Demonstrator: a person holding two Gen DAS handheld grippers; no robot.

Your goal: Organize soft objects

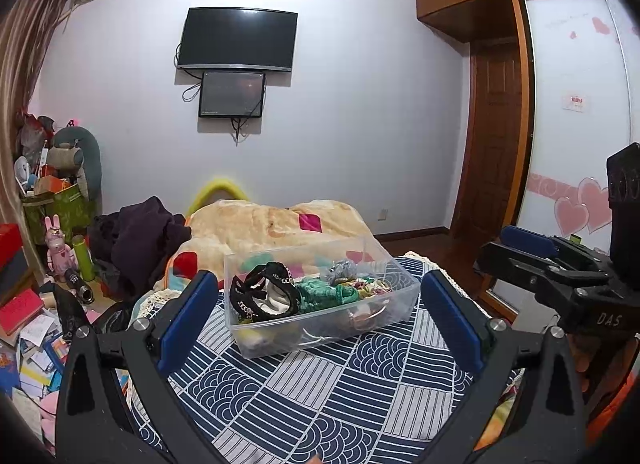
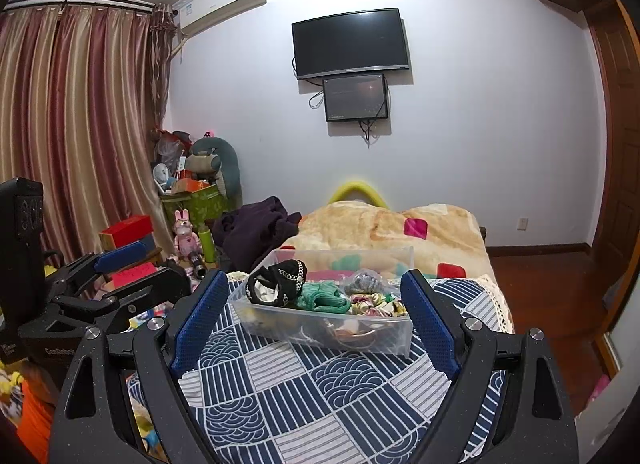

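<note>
A clear plastic bin (image 1: 256, 344) (image 2: 400, 338) stands on the blue-and-white patterned bed cover (image 1: 320, 396) (image 2: 288, 392). It holds soft items: a black piece with a silver chain (image 1: 264, 290) (image 2: 280, 278), green knitted fabric (image 1: 326, 294) (image 2: 324, 298), a grey ball (image 1: 342, 267) (image 2: 362, 280) and colourful scrunchies (image 1: 370, 285) (image 2: 372, 302). My left gripper (image 1: 316, 300) is open and empty, just short of the bin. My right gripper (image 2: 314, 296) is open and empty, also facing the bin. The right gripper shows at the right of the left wrist view (image 1: 532, 260); the left gripper shows at the left of the right wrist view (image 2: 116, 264).
A beige blanket (image 1: 276, 224) (image 2: 384, 228) lies behind the bin, with dark clothes (image 1: 140, 240) (image 2: 256, 228) beside it. Boxes, papers and toys clutter the floor on the left (image 1: 32, 328) (image 2: 132, 236). Bare wooden floor (image 2: 548, 292) lies to the right of the bed.
</note>
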